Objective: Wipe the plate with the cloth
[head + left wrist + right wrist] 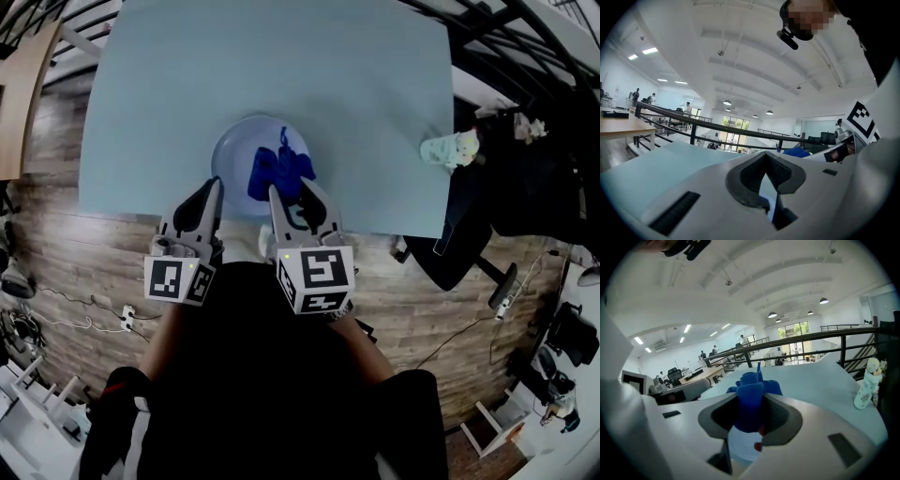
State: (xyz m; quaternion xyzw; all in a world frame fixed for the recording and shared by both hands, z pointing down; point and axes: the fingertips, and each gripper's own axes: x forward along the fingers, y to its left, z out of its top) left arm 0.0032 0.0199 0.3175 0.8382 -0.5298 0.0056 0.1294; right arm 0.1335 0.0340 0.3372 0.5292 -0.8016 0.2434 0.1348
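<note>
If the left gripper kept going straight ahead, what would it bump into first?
Probably the plate: its pale rim seems to sit right between the left gripper's nearly shut jaws.

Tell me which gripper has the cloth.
The right gripper: its jaws are shut on the blue cloth, over the plate. The left gripper has no cloth; its jaws pinch the plate's rim.
</note>
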